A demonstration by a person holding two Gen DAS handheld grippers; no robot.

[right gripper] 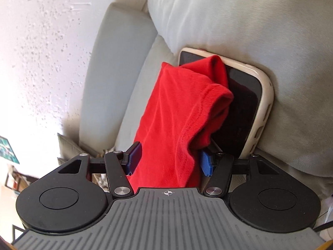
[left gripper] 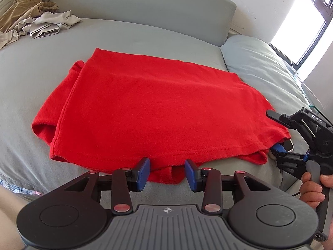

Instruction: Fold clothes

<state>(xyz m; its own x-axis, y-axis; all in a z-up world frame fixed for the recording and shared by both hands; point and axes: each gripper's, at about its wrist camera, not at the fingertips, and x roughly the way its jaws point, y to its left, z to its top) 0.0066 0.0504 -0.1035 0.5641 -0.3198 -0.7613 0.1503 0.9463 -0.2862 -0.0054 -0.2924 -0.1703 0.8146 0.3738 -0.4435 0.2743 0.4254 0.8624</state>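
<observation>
A red garment (left gripper: 145, 108) lies folded flat on the grey sofa seat (left gripper: 27, 79). My left gripper (left gripper: 167, 171) is open at its near hem, with the cloth edge between the blue pads but not pinched. My right gripper (left gripper: 274, 133) is at the garment's right near corner, turned on its side. In the right wrist view the right gripper (right gripper: 168, 160) is open, and the red cloth (right gripper: 177, 112) lies between its wide-apart blue pads.
A phone in a cream case (right gripper: 249, 95) lies against the grey cushion (right gripper: 260, 20), partly under the red corner. A pile of beige and tan clothes (left gripper: 35, 20) sits at the sofa's far left. A window (left gripper: 308, 16) is at the right.
</observation>
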